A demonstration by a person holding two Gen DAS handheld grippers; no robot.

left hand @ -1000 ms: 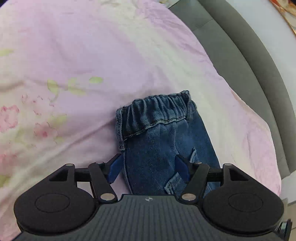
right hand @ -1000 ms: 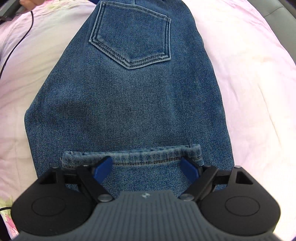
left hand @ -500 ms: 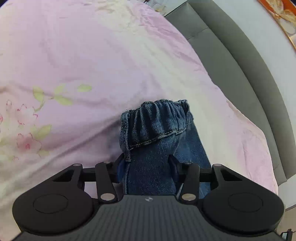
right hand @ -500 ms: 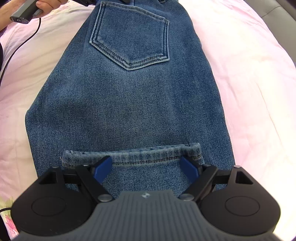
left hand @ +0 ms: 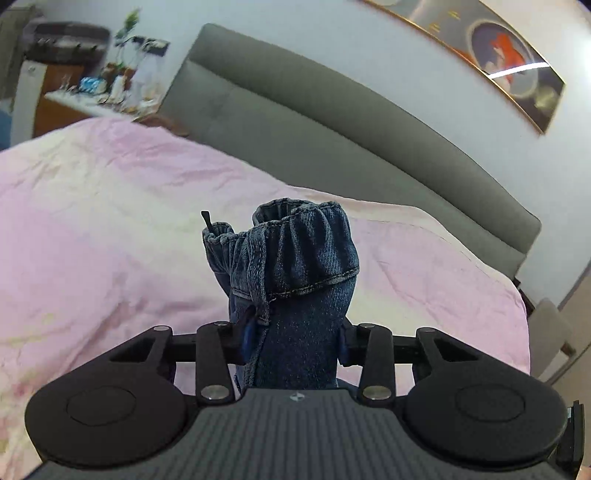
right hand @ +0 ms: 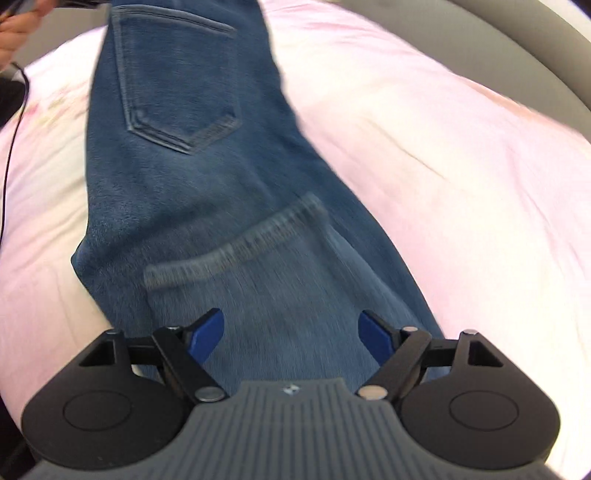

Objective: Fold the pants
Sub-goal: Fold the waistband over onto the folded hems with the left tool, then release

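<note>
Left gripper (left hand: 295,341) clenched on the pants (left hand: 295,280), blue pads pressed into a bunched column of denim standing up between them. Lifted clear of the pink bedsheet (left hand: 110,229), with the gathered elastic waistband (left hand: 295,240) flopped over at the top (a small dark tag or thread poking up at its left edge). Beyond the denim, wrinkled sheet running back to a grey upholstered headboard (left hand: 332,122). Further still, a pale wall with a long framed picture (left hand: 509,55) up to the right, and a cluttered shelf with a plant (left hand: 110,74) off in the far left corner.

Right gripper (right hand: 293,338) released, blue fingers (right hand: 205,334) spread wide and hovering over the cloth without pinching any of it. Directly under and ahead of it, the pants (right hand: 207,177) spread long across the pink bedsheet (right hand: 424,166), blurred by motion. Close to the fingers, a folded-over leg ending in a stitched hem (right hand: 236,251) laid on top of the seat panel. Past that, a back pocket (right hand: 177,77) facing up, and the denim narrowing away toward the top edge. At the far upper left, part of a hand (right hand: 16,26) (only partly in view) and a thin black cable (right hand: 9,147) trailing down the sheet's left side. Grey headboard (right hand: 535,48) curving along the upper right.
</note>
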